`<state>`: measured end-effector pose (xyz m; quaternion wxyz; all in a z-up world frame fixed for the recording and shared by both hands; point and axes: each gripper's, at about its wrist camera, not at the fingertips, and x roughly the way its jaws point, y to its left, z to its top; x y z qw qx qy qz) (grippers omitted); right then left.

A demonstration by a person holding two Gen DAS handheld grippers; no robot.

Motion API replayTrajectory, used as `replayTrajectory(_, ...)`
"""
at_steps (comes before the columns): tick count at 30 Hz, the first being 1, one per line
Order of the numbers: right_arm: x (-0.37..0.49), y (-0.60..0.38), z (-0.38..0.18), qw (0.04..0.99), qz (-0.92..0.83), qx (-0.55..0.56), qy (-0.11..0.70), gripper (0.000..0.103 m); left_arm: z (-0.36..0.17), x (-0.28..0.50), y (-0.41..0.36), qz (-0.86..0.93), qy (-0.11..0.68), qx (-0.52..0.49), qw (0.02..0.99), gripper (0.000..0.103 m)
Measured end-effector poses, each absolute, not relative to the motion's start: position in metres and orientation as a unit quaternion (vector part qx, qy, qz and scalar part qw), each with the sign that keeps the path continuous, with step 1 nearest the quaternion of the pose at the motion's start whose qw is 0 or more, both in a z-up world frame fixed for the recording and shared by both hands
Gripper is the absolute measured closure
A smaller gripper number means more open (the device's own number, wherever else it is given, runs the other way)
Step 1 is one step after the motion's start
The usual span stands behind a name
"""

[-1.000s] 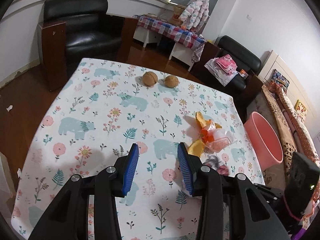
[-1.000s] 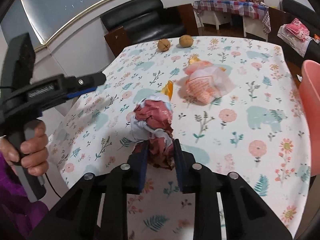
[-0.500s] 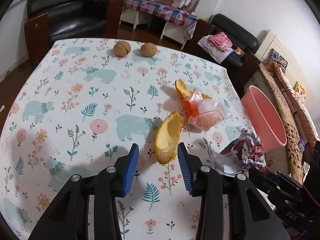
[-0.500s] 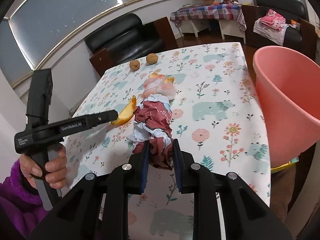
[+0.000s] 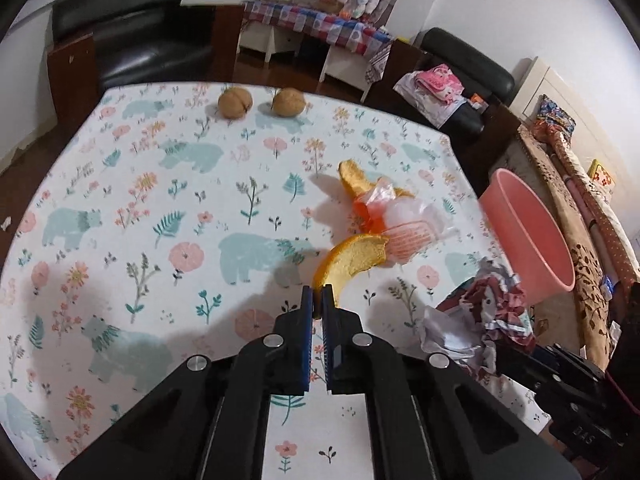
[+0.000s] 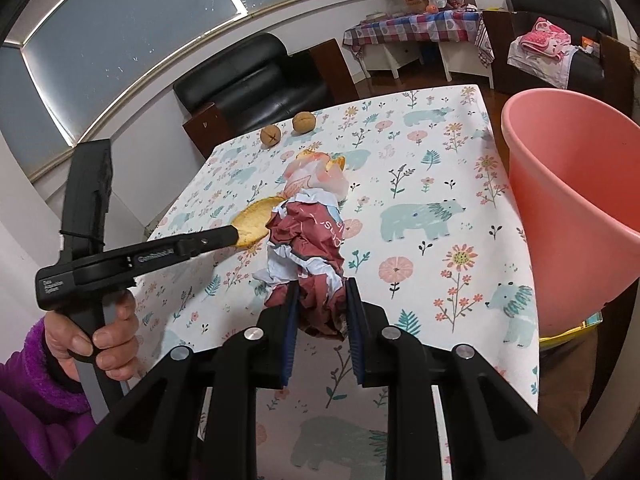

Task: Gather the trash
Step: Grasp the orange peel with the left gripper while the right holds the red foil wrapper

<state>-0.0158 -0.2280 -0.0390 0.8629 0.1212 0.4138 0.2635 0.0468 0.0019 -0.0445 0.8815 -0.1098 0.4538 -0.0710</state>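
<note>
left gripper (image 5: 317,307) closing on orange peel (image 5: 352,262), peel pointing away, right gripper (image 6: 321,316) clamping crumpled wrapper (image 6: 308,248)

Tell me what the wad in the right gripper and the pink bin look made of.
Wad: crumpled printed paper, likely; maroon and white with sharp creases and torn edges.
Pink bin: plastic, apparently; smooth, evenly coloured wall with a soft sheen and a thin moulded rim.

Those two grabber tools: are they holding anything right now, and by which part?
The left gripper is closing on the near tip of an orange peel. The right gripper pinches a crumpled red-and-white wrapper by its near end.
</note>
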Motion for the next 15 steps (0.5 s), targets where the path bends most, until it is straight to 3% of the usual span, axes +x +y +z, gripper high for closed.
replayTrajectory(15,-0.01,-0.259,-0.02,0.886,0.235,0.151,0.371,0.08,0.016,0.036,-0.02,-0.136,0.393,-0.101,0.904,0.099)
